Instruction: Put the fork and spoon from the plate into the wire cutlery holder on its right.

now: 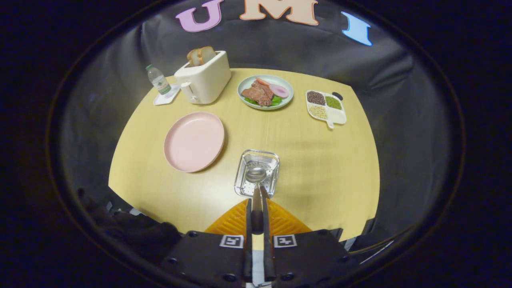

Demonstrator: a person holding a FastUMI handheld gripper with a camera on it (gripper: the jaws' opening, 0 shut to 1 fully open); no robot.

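Observation:
My gripper [257, 197] is shut on the handle of a metal spoon [256, 175], both fingers [280, 222] pressed together on it. The spoon's bowl points away from me and sits over the open mouth of the wire cutlery holder [245, 160], which stands just ahead of the fingertips. The pink plate [194, 141] lies to the left of the holder with nothing on it.
The round yellow table [320, 160] carries a white toaster [204, 78] with bread slices, a water bottle [158, 80] on a white coaster, a plate of meat and vegetables [265, 92], and a divided dish of grains [325, 106], all beyond the plate and holder.

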